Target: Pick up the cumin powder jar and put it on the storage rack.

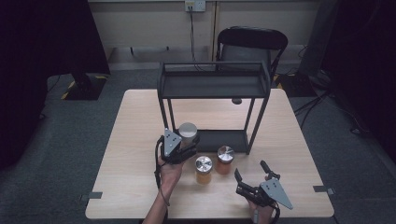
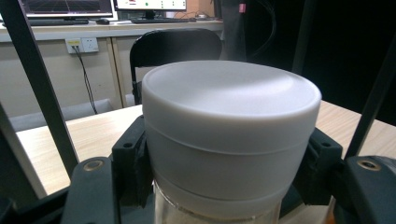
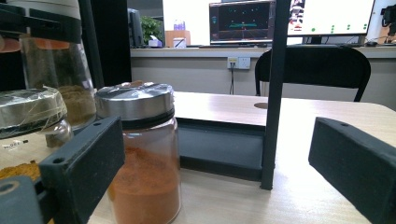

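Right gripper (image 1: 251,178) idles wide open and empty near two jars (image 1: 203,169) before the rack (image 1: 214,84); left gripper (image 1: 187,146) clamps the white-lidded jar (image 1: 188,131) at the rack's front-left leg, nothing shelved yet.

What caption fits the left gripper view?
Left gripper clamped on a white-lidded jar, black rack posts beside it.

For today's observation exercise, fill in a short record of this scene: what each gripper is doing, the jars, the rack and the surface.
left gripper: shut on the white-lidded jar, jaws clamped just under the lid
right gripper: open, nothing between its jaws
loose jars: two metal-lidded jars, one of yellow powder, one of orange powder, standing side by side
rack: black, two-tier, both shelves bare
surface: wooden table
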Demonstrator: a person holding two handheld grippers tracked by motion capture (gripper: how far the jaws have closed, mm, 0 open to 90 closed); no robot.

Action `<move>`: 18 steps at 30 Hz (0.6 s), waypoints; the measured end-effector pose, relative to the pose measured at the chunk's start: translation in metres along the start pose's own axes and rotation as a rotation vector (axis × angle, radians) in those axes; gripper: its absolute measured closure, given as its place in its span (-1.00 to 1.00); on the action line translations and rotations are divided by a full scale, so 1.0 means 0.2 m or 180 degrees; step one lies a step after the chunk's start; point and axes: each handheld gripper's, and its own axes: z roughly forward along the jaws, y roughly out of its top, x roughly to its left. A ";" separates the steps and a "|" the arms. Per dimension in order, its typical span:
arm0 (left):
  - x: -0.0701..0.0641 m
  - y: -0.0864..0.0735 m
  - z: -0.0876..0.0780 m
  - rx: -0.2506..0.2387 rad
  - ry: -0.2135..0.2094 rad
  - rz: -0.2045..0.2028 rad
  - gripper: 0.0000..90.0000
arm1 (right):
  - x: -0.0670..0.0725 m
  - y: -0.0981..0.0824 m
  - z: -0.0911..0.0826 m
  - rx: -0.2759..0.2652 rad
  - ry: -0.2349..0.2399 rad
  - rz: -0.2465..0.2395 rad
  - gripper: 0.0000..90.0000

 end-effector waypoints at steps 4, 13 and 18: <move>0.01 0.01 0.02 -0.0007 0.0005 -0.0012 -0.24 | 0.00 0.00 0.00 -0.0004 -0.0001 -0.0002 -0.94; 0.00 0.03 0.08 0.0030 0.0052 -0.0032 -0.24 | 0.00 0.00 0.00 -0.0006 0.0012 -0.0005 -0.94; -0.01 0.03 0.12 0.0054 0.0042 -0.0015 -0.24 | 0.00 0.00 0.00 -0.0005 0.0015 -0.0002 -0.94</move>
